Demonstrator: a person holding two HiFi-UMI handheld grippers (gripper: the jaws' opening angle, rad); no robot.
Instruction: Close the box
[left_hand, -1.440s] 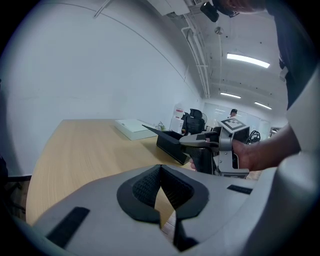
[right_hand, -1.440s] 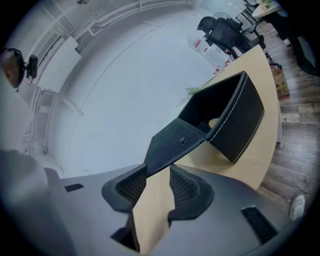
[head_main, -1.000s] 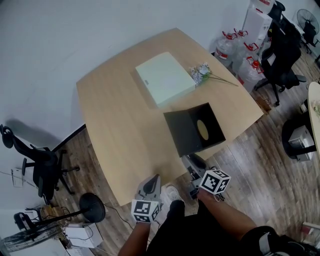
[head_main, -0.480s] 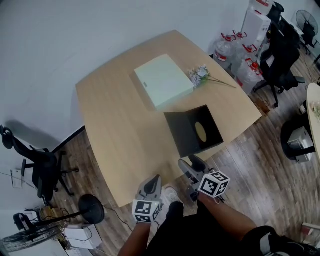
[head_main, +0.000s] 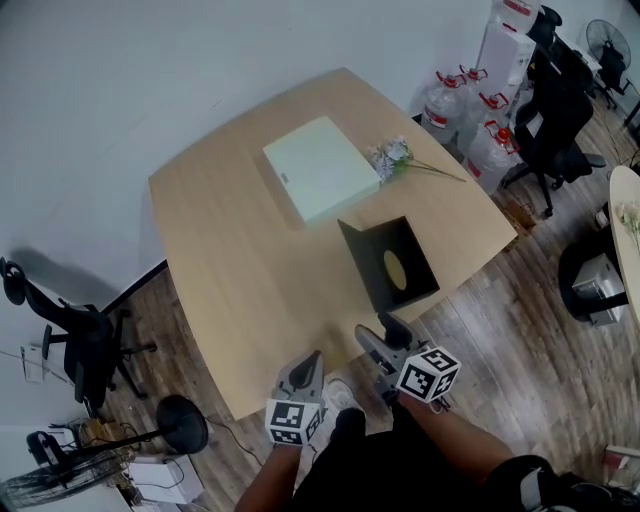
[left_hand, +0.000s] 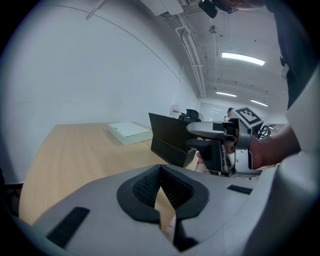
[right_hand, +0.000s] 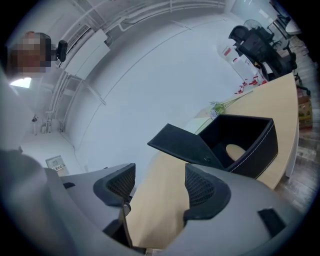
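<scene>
Head view, left to right:
- Office chair (head_main: 72, 330) on the floor at the far left edge.
- Left hand-held gripper (head_main: 308, 362) at bottom centre, just off the surface's (head_main: 220, 250) near edge. Jaws together, nothing in them.
- Pale flat box (head_main: 318, 167) at upper centre.
- Right hand-held gripper (head_main: 384, 334) at lower centre-right. Jaws wide apart, just been opening, only bare surface between the pads (right_hand: 202, 187).
- Black box (head_main: 412, 258) just beyond that gripper, near the surface's right edge. It is open, with the lid (right_hand: 182, 142) raised on its left side and a tan disc (head_main: 394, 266) inside.
- Flowers (head_main: 392, 155) above the black box.
- Water bottles (head_main: 470, 105) on the floor at upper right.
</scene>
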